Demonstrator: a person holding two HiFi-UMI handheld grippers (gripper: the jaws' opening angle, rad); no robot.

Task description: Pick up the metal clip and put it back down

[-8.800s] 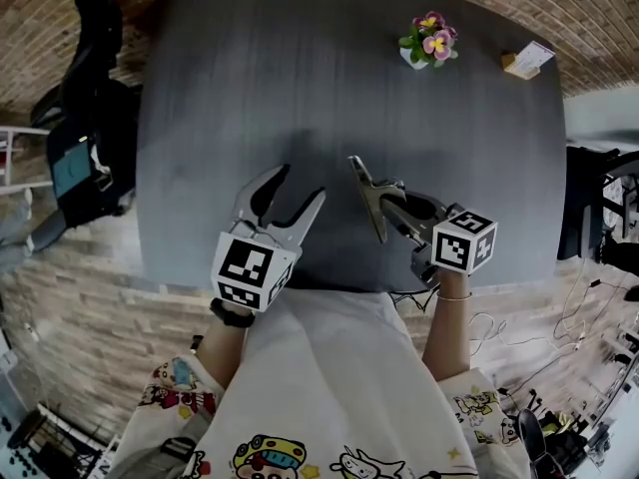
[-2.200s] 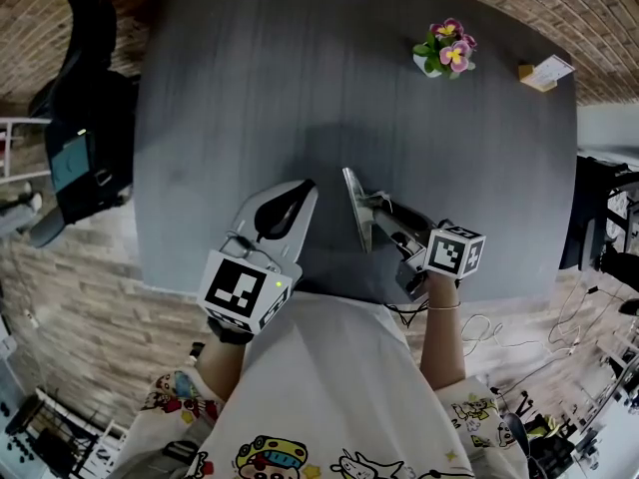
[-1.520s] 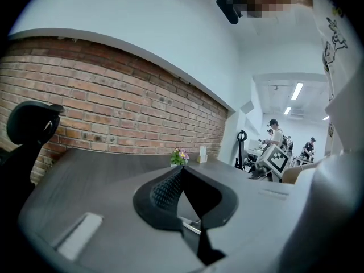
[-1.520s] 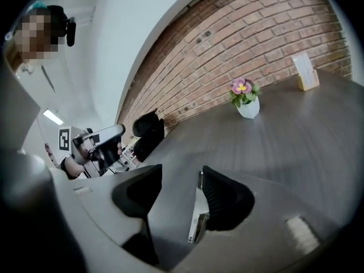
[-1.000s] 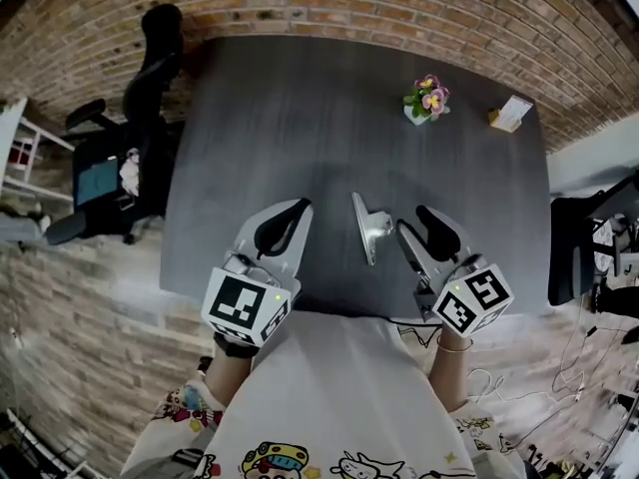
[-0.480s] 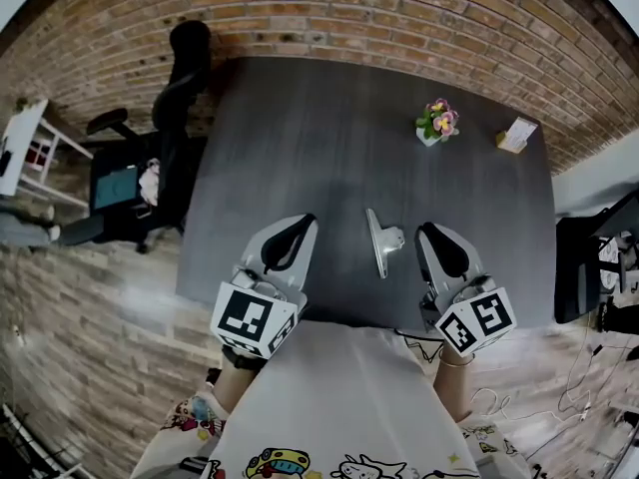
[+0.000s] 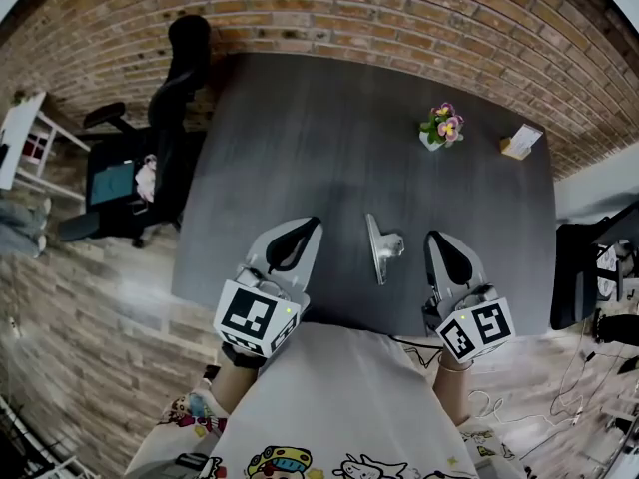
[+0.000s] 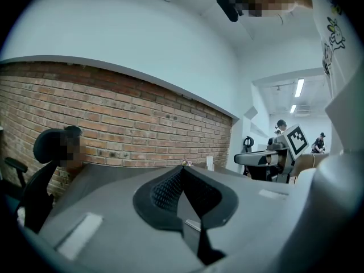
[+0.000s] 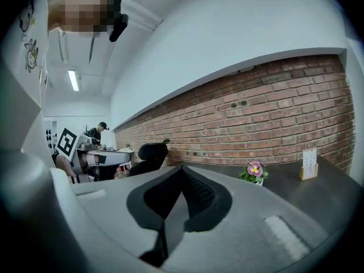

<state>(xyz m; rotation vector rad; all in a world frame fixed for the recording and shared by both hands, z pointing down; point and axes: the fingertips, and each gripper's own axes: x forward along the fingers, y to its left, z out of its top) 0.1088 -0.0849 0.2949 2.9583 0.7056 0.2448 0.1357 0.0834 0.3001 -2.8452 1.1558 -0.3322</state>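
Note:
The metal clip (image 7: 380,247) lies on the dark grey table (image 7: 329,148) near its front edge, midway between my two grippers and touching neither. My left gripper (image 7: 307,226) rests to the clip's left, shut and empty. My right gripper (image 7: 435,238) sits to the clip's right, also shut with nothing in it. In the left gripper view the jaws (image 8: 182,169) meet tip to tip, and the right gripper's marker cube (image 8: 296,141) shows at the far right. The right gripper view shows its jaws (image 9: 182,168) closed together too; the clip is not visible in either gripper view.
A small pot of pansies (image 7: 440,128) and a card holder (image 7: 521,143) stand at the table's far right. A black office chair (image 7: 180,78) is at the far left corner, against a brick wall (image 7: 329,8). People sit at desks (image 9: 94,144) in the room beyond.
The right gripper has let go of the clip, drawn back to its right and shut empty. The clip now lies on the table. The left gripper stayed shut in place.

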